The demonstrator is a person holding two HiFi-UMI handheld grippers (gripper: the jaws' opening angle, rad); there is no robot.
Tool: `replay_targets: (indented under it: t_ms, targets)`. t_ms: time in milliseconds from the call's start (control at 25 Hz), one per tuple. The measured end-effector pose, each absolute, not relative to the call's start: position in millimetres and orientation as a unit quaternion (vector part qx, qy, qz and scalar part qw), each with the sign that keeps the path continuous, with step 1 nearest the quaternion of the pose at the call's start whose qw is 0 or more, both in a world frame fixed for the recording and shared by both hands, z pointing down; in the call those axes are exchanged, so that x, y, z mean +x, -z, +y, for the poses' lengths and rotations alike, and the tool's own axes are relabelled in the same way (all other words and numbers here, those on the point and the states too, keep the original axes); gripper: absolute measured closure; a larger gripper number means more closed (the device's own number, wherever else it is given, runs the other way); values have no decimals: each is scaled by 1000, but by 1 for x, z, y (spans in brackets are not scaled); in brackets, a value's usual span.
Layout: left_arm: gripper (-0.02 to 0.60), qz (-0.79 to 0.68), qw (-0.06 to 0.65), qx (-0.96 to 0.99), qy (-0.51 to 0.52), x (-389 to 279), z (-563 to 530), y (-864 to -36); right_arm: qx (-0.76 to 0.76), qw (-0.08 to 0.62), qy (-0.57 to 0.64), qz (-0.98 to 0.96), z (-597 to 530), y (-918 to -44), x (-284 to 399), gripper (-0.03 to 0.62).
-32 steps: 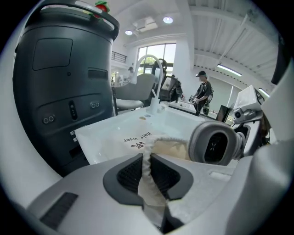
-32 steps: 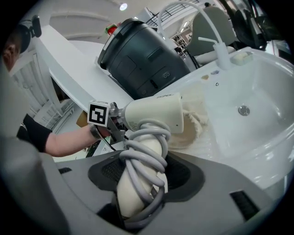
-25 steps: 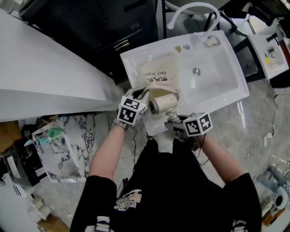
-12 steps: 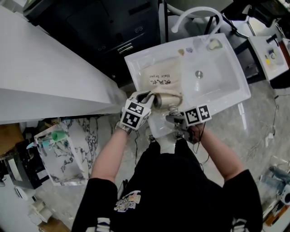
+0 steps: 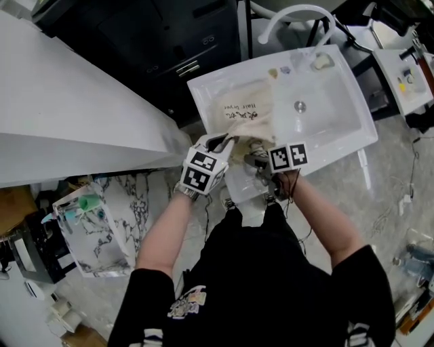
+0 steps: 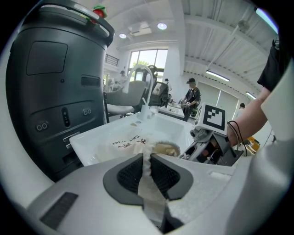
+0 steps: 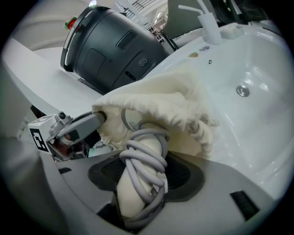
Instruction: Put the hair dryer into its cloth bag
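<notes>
The cream cloth bag (image 5: 245,108), printed "Hair dryer", lies in the left part of the white sink (image 5: 339,129). My left gripper (image 5: 220,144) is shut on the bag's rim, and a strip of cloth (image 6: 147,172) is pinched between its pads. My right gripper (image 5: 256,157) is shut on the hair dryer's cream handle (image 7: 138,179), which has a grey cord (image 7: 146,158) wound round it. The dryer's head is inside the bag's mouth (image 7: 161,98), mostly hidden by cloth. In the right gripper view, the left gripper (image 7: 87,123) holds the opening at the left.
A curved white faucet (image 5: 291,13) stands behind the sink. A large dark machine (image 6: 55,82) sits left of the basin, beside a white counter (image 5: 68,115). A marbled bin (image 5: 102,223) is on the floor at lower left. People stand far off in the room.
My right gripper has moved up toward the bag with the dryer. The dryer's round end, bare a second ago, is now covered by the bag's cloth. The left gripper has stayed put.
</notes>
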State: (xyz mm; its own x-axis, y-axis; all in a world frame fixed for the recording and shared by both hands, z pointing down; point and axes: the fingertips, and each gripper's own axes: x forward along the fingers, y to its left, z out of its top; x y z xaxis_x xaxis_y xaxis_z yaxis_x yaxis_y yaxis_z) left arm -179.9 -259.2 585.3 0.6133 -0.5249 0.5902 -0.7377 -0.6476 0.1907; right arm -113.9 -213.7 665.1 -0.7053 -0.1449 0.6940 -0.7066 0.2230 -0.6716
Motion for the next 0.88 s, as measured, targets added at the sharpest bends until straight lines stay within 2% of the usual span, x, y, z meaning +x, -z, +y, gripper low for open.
replay_targets:
  t_ms: [880]
  targets:
    - [538,-346,248,874,-233,-182,-253,-591,387,188,-520,-739,-299,-694,-132,355]
